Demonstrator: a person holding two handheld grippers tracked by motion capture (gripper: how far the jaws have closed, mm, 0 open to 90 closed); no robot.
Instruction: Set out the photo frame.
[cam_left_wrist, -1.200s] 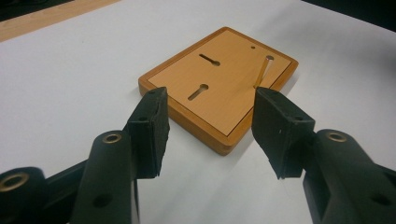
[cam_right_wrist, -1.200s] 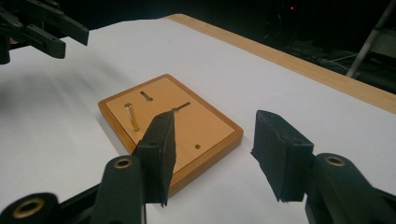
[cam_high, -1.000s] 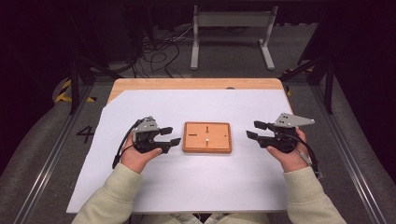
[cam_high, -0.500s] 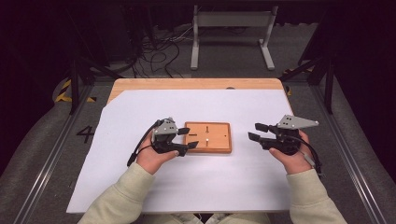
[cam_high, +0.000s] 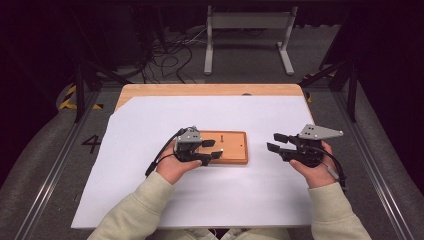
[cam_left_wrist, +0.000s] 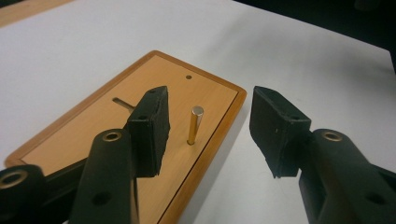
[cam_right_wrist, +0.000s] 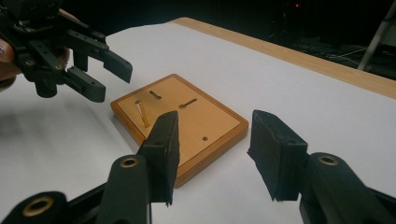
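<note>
A small wooden board (cam_high: 231, 147) lies on the white sheet at mid-table. A brass pin (cam_left_wrist: 195, 125) stands upright in it, near a slot (cam_left_wrist: 122, 103) and a small hole (cam_left_wrist: 188, 77). My left gripper (cam_high: 213, 149) hangs over the board's left end. In the left gripper view it (cam_left_wrist: 210, 126) is open, its jaws have just been closing, and the pin stands between them untouched. My right gripper (cam_high: 271, 142) waits right of the board, open, its jaws narrowing slightly with nothing between them. The right gripper view shows the board (cam_right_wrist: 196, 123), the pin (cam_right_wrist: 141, 113) and the left gripper (cam_right_wrist: 105, 77) beyond the right gripper (cam_right_wrist: 212, 144).
The white sheet (cam_high: 150, 125) covers most of a wooden table, whose bare edge (cam_high: 200, 90) shows at the back. A metal stand (cam_high: 247, 30) and loose cables (cam_high: 170, 55) sit on the floor behind. Rails (cam_high: 60, 160) run along both sides.
The left gripper has moved right from beside the board to over its left end, and its jaws now stand around the pin. The right gripper has kept its place.
</note>
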